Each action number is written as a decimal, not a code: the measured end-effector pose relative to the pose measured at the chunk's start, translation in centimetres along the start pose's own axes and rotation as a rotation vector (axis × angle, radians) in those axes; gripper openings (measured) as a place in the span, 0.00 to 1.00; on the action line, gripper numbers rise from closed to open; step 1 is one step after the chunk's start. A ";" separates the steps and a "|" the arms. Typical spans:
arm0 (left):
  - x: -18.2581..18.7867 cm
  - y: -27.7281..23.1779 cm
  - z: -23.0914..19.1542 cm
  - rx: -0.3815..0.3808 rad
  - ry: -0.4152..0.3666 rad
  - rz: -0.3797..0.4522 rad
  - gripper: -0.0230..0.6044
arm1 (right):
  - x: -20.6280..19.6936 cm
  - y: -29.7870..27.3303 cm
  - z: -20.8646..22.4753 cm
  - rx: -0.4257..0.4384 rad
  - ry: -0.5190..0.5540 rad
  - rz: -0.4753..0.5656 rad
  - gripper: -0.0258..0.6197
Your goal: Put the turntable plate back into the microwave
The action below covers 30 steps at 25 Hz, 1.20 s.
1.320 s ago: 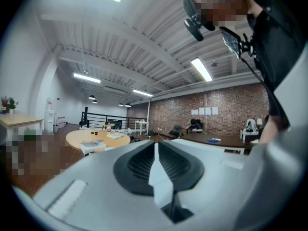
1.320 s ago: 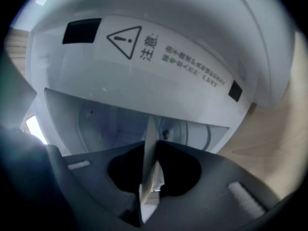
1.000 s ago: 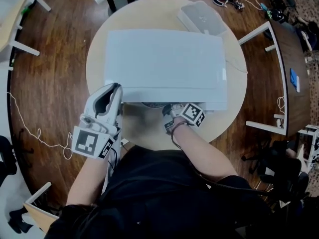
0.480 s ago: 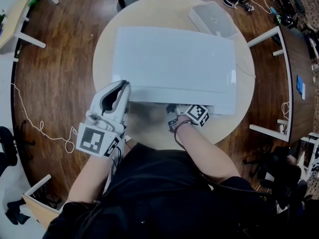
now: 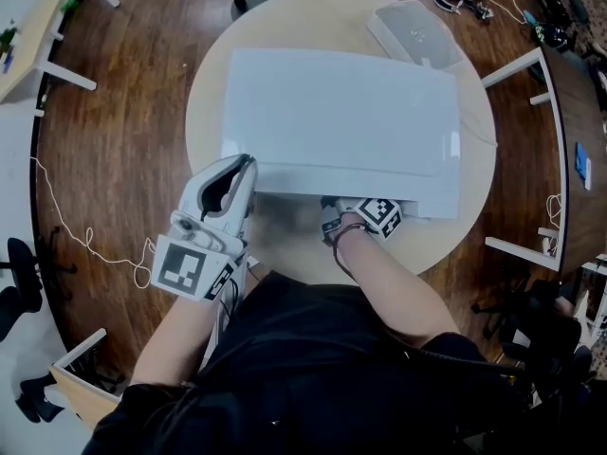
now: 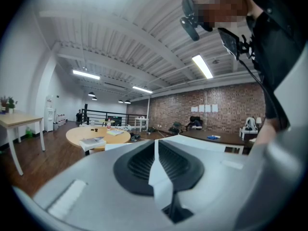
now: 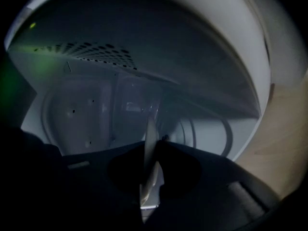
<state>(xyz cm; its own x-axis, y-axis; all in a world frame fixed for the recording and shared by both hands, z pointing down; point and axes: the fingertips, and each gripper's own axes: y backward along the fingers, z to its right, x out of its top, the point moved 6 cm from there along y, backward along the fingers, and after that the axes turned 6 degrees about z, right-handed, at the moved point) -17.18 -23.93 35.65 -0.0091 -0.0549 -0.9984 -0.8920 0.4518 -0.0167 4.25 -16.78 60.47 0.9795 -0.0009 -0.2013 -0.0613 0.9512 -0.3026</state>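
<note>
A white microwave [image 5: 341, 112] stands on the round wooden table [image 5: 285, 240]. My right gripper [image 5: 353, 207] reaches under its front edge into the open cavity [image 7: 86, 114], so its tips are hidden from above. In the right gripper view the right gripper [image 7: 150, 143] is shut on the near rim of the glass turntable plate [image 7: 211, 129], whose rings show ahead, low in the cavity. My left gripper [image 5: 242, 167] rests at the microwave's front left corner. Its jaws [image 6: 156, 146] stand together and point out into the room, with nothing visible between them.
A flat white box [image 5: 415, 31] lies on the table behind the microwave. The table edge is close to my body. A dark desk [image 5: 569, 112] stands at the right, a light one [image 5: 38, 36] at the left. A thin cable [image 5: 66, 226] trails over the wooden floor.
The grey edge of the plate that showed under the microwave's front has gone from the head view. My right hand sits slightly deeper in the cavity. The left gripper keeps its place.
</note>
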 end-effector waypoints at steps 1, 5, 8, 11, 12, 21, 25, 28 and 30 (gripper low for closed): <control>0.0 0.0 0.0 0.000 -0.001 -0.001 0.08 | 0.0 -0.2 0.1 -0.003 -0.001 0.006 0.09; -0.2 -0.1 0.0 0.005 -0.003 -0.006 0.08 | 0.1 -0.6 0.7 -0.012 -0.013 0.035 0.09; 0.0 0.0 0.0 0.010 -0.007 -0.002 0.08 | -0.1 -0.7 0.8 -0.012 -0.016 0.039 0.09; -0.1 0.0 0.0 0.015 -0.007 -0.004 0.08 | 0.0 -0.8 0.7 -0.020 -0.021 0.057 0.09; 0.0 0.0 0.0 0.016 -0.007 -0.005 0.08 | 0.1 -0.8 0.8 -0.023 -0.024 0.064 0.09; -0.3 0.5 -0.4 0.028 0.000 -0.016 0.08 | 0.0 -0.9 1.8 -0.063 -0.042 0.105 0.09; -0.2 0.3 -0.3 0.026 -0.001 -0.018 0.08 | 0.1 -1.0 1.8 -0.072 -0.041 0.119 0.09; -0.3 0.1 -0.3 0.024 0.000 -0.019 0.08 | 0.1 -1.2 1.9 -0.097 -0.041 0.114 0.09; -0.3 0.1 -0.3 0.024 0.000 -0.018 0.08 | 0.0 -1.2 1.9 -0.117 -0.045 0.116 0.09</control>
<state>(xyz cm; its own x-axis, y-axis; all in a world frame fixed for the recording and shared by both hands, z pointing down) -17.45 -24.11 35.97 0.0069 -0.0635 -0.9980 -0.8810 0.4718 -0.0361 4.71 -17.32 62.61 0.9719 0.1234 -0.2006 -0.1942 0.9016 -0.3864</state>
